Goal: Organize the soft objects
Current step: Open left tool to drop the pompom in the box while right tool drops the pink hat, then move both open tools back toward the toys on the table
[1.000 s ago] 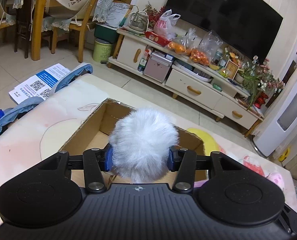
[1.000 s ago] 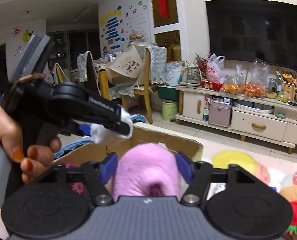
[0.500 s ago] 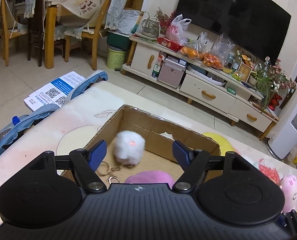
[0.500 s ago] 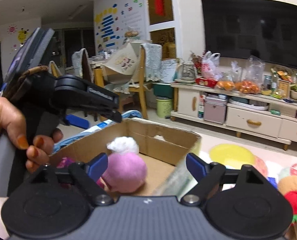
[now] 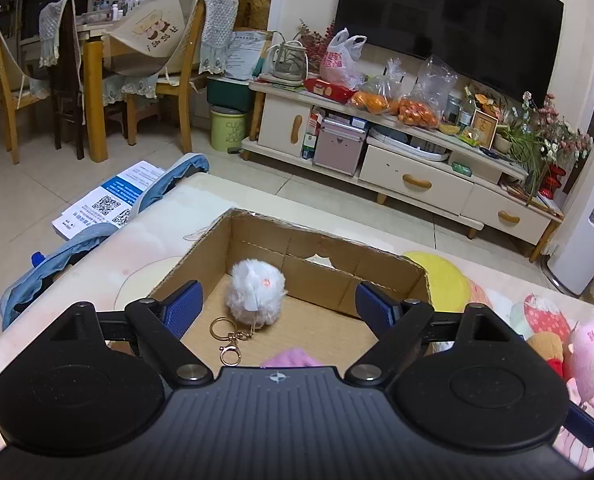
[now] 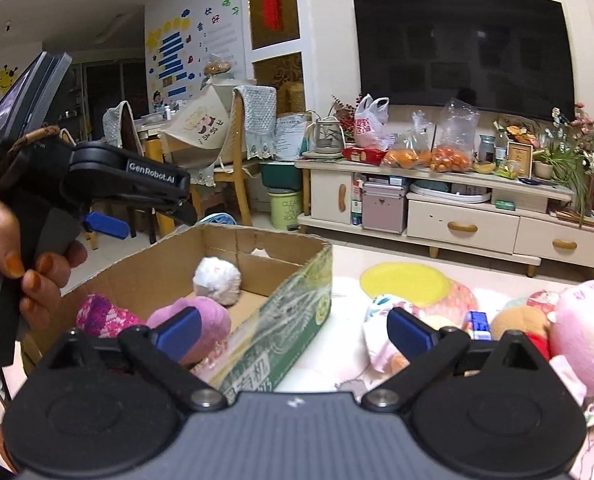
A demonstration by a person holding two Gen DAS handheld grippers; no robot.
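White lettering "GenRobot.AI" runs along the black body of the left gripper [image 6: 145, 216], which a hand [image 6: 21, 256] with orange-painted nails grips by its grey handle above the open brown cardboard box [image 6: 297, 276], whose green printed side carries characters too skewed to read. Its jaws have just been opening and stand spread and empty over the fluffy white pom-pom keychain [image 5: 255, 293] lying on the box floor. The right gripper [image 6: 293, 330], tilted slightly downward, has also just been opening and holds nothing, with the pink plush ball [image 6: 209, 316] resting inside the box beside its left finger.
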